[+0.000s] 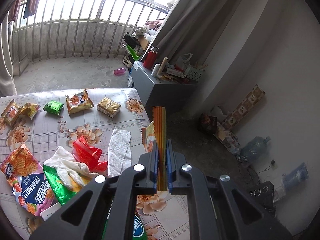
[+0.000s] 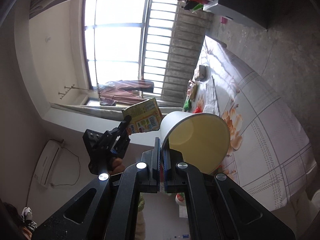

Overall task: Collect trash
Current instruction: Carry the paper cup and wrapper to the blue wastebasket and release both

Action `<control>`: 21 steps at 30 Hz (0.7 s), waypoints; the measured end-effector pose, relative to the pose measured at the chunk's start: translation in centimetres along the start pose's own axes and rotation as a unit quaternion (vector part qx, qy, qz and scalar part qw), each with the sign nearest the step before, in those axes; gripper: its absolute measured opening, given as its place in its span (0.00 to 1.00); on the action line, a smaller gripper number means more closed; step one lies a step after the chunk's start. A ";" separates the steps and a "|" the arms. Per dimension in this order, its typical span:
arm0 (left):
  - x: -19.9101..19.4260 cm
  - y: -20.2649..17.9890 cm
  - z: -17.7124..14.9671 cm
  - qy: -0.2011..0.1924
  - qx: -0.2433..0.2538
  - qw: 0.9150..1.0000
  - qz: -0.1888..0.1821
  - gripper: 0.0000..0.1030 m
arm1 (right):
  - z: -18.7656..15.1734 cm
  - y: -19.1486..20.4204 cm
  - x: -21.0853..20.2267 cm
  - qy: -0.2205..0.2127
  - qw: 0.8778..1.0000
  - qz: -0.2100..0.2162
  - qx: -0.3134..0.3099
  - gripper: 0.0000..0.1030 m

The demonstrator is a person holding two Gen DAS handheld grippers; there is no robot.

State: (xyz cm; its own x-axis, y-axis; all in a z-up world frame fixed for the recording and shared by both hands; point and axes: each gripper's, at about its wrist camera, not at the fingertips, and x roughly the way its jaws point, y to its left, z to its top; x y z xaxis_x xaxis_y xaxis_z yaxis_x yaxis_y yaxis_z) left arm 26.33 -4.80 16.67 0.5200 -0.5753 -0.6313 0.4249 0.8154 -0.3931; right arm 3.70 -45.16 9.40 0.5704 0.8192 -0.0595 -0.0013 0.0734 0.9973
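Note:
My left gripper (image 1: 162, 146) is shut on a yellow-orange snack wrapper (image 1: 160, 120), seen edge-on and standing up past the table's right edge. In the right wrist view that same left gripper (image 2: 126, 120) holds the wrapper (image 2: 144, 118) in the air, just left of a cup. My right gripper (image 2: 161, 146) is shut on the rim of this white paper cup (image 2: 200, 140). The cup lies tilted with its yellow inside facing the camera. Several more wrappers lie on the floral tablecloth (image 1: 120, 120): a red wrapper (image 1: 88, 154), a green packet (image 1: 53, 108) and a gold packet (image 1: 109, 107).
A white tissue (image 1: 119, 150), a pink chip bag (image 1: 22, 172) and a green bag (image 1: 60, 186) lie near the table's front. A grey cabinet (image 1: 160, 86) with clutter stands beyond the table. A large water bottle (image 1: 254, 146) lies on the floor by the wall.

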 end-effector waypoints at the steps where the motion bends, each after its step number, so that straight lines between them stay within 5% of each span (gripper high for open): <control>1: 0.1 -0.7 -0.2 0.002 0.004 1.000 -0.005 0.06 | -0.1 -0.1 -0.5 -0.006 1.000 0.002 0.001 0.01; 14: 5.8 -11.5 -3.5 0.059 0.041 0.994 -0.086 0.06 | 0.0 -1.9 -7.0 -0.094 0.996 -0.005 0.009 0.01; 21: 12.9 -17.9 -6.5 0.135 0.042 0.983 -0.116 0.06 | 0.3 -3.8 -11.7 -0.156 0.983 -0.091 0.010 0.01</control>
State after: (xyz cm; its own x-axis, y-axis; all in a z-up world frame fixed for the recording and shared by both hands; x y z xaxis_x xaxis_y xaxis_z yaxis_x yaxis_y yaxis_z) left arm 20.60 -26.34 11.21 0.1916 -0.6976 -0.6904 0.5741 0.6502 -0.4977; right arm -2.67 -55.18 6.28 0.7840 0.5786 -0.2247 0.1394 0.1886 0.9721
